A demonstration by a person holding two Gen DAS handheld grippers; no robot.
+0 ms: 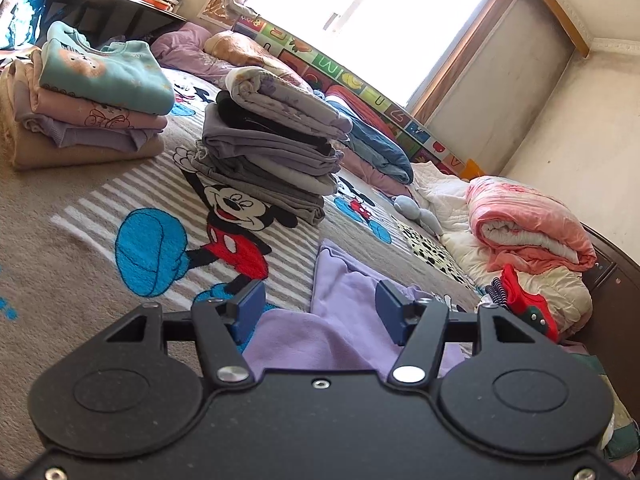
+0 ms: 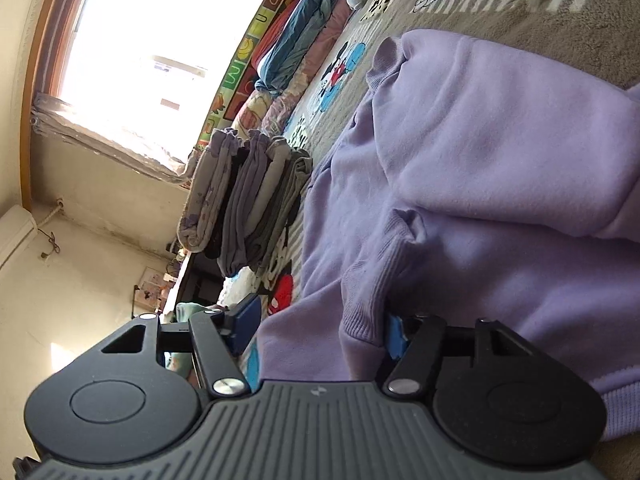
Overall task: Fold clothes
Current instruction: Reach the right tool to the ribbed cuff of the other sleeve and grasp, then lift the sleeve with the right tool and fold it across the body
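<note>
A lilac sweatshirt [image 2: 500, 152] lies spread on the Mickey Mouse bedspread [image 1: 132, 216]. My right gripper [image 2: 320, 322] holds a thick bunch of it. The ribbed cuff [image 2: 368, 296] presses against one finger and fleece fills the gap to the other blue pad [image 2: 248, 314]. In the left wrist view another part of the lilac sweatshirt [image 1: 340, 296] rises in a tented fold between the jaws of my left gripper [image 1: 320, 310]. That gripper is shut on the bunched fabric, with both blue pads [image 1: 252, 308] showing.
Two stacks of folded clothes stand further up the bed: a grey and purple stack [image 1: 272, 152] and a teal-topped stack [image 1: 100, 92]. A rolled pink quilt [image 1: 528, 228] and red clothing [image 1: 528, 300] lie at the right. Bedding lines the wall under the window [image 1: 360, 8].
</note>
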